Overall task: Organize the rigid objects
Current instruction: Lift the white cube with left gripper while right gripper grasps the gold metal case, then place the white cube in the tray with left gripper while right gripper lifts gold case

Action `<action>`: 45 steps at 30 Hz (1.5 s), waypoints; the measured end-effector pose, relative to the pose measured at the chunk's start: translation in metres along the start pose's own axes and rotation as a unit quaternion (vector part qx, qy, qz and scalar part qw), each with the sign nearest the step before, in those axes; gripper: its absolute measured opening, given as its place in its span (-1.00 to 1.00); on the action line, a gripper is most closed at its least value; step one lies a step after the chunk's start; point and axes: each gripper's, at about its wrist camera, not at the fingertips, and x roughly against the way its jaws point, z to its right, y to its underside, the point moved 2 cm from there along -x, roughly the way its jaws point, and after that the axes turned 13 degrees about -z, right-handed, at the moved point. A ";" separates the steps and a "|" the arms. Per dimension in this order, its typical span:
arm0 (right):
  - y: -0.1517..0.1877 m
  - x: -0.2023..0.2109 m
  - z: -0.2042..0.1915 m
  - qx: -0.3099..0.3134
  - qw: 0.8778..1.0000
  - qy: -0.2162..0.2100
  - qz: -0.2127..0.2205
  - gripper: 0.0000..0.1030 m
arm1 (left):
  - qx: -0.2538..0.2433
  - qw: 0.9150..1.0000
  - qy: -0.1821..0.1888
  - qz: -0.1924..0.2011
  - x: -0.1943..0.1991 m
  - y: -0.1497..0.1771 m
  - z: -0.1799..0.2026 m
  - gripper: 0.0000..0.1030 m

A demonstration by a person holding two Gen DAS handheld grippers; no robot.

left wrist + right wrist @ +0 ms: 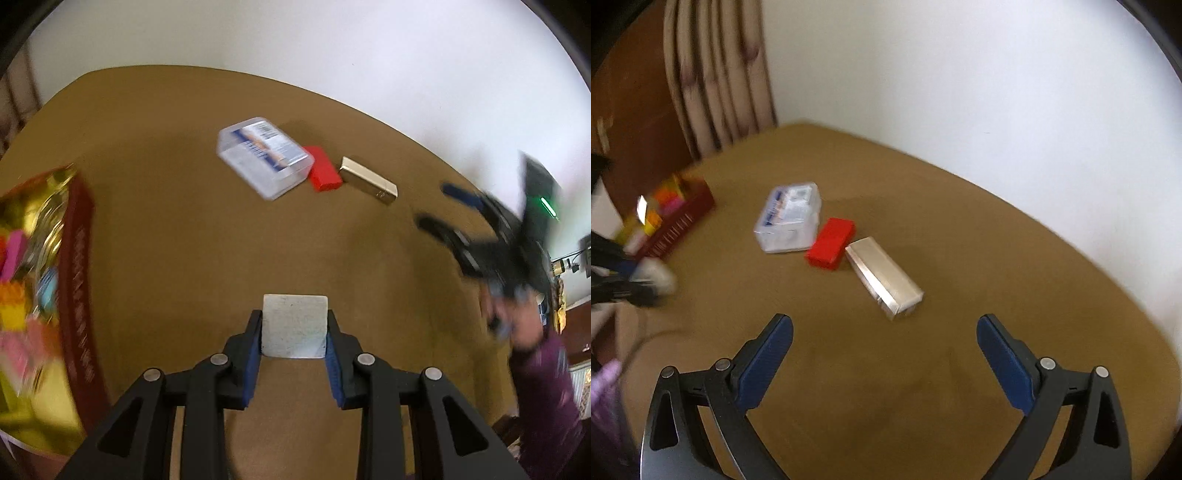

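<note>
Left wrist view: left gripper [294,328] is clamping a white block [294,325] between its blue pads, holding it above the brown table [177,236]. Clear plastic case [263,156], red box [323,173] and silver box [369,180] are lying in a row further out, red one touching the case, silver one just beside the red. Red basket [75,280] with colourful pieces is sitting at the left edge, blurred. Right gripper [439,206] is showing at right, blurred, fingers spread, nothing in them.

Right wrist view: right gripper [884,332] is standing wide open and empty over bare table [886,387]. Silver box [884,277] is lying nearest ahead, then red box [831,243], then clear case [788,217]. Basket [677,225] is sitting far left. Left gripper [646,280] is holding the white block [657,277] at the left edge, blurred.
</note>
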 end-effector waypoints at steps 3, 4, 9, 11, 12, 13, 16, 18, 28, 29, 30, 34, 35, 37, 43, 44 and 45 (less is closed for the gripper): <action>-0.021 -0.020 0.000 0.031 0.999 0.014 -0.032 0.92 | 0.012 1.000 -0.001 0.009 0.015 0.017 -0.011 -0.40; -0.025 -0.025 -0.001 0.037 0.998 0.019 -0.041 0.89 | 0.015 1.000 -0.001 0.008 0.018 0.022 -0.012 -0.40; -0.042 -0.044 0.000 0.045 0.996 0.009 -0.072 0.83 | 0.035 0.999 0.003 0.015 0.032 0.041 -0.037 -0.40; -0.045 -0.050 -0.001 0.049 0.995 0.008 -0.082 0.79 | 0.043 0.999 0.009 0.013 0.047 0.051 -0.051 -0.40; -0.047 -0.053 -0.003 0.051 0.995 0.011 -0.087 0.77 | 0.047 0.999 0.014 0.011 0.047 0.054 -0.053 -0.40; -0.050 -0.058 -0.004 0.053 0.994 0.013 -0.096 0.73 | 0.051 0.998 0.018 0.009 0.048 0.057 -0.056 -0.40; -0.054 -0.073 -0.007 0.052 0.990 0.006 -0.128 0.47 | 0.060 0.998 0.027 0.012 0.060 0.070 -0.063 -0.40; -0.057 -0.076 -0.007 0.040 0.990 -0.009 -0.134 0.35 | 0.064 0.997 0.029 0.015 0.069 0.079 -0.065 -0.40; -0.006 -0.048 -0.034 -0.054 0.990 -0.026 -0.125 -0.46 | 0.110 0.993 0.030 0.038 0.100 0.124 -0.102 -0.40; 0.002 -0.043 -0.032 -0.071 0.989 -0.033 -0.122 -0.46 | 0.116 0.992 0.027 0.040 0.104 0.127 -0.108 -0.40; 0.012 -0.038 -0.029 -0.091 0.988 -0.040 -0.118 -0.46 | 0.124 0.991 0.024 0.043 0.108 0.131 -0.115 -0.40; 0.053 -0.018 -0.022 -0.183 0.973 -0.098 -0.098 -0.46 | 0.142 0.988 0.015 0.054 0.123 0.133 -0.135 -0.40; 0.066 -0.014 -0.023 -0.203 0.968 -0.112 -0.095 -0.46 | 0.142 0.988 0.012 0.059 0.128 0.132 -0.138 -0.40; 0.089 -0.009 -0.025 -0.236 0.957 -0.145 -0.087 -0.46 | 0.136 0.988 -0.007 0.073 0.139 0.121 -0.144 -0.40; 0.135 0.008 -0.035 -0.316 0.922 -0.218 -0.054 -0.46 | 0.136 0.986 -0.033 0.094 0.151 0.063 -0.168 -0.40; 0.139 0.007 -0.038 -0.328 0.916 -0.227 -0.048 -0.46 | 0.134 0.986 -0.039 0.092 0.148 0.053 -0.173 -0.40; 0.145 0.008 -0.039 -0.338 0.911 -0.233 -0.044 -0.46 | 0.140 0.985 -0.054 0.089 0.145 0.042 -0.179 -0.39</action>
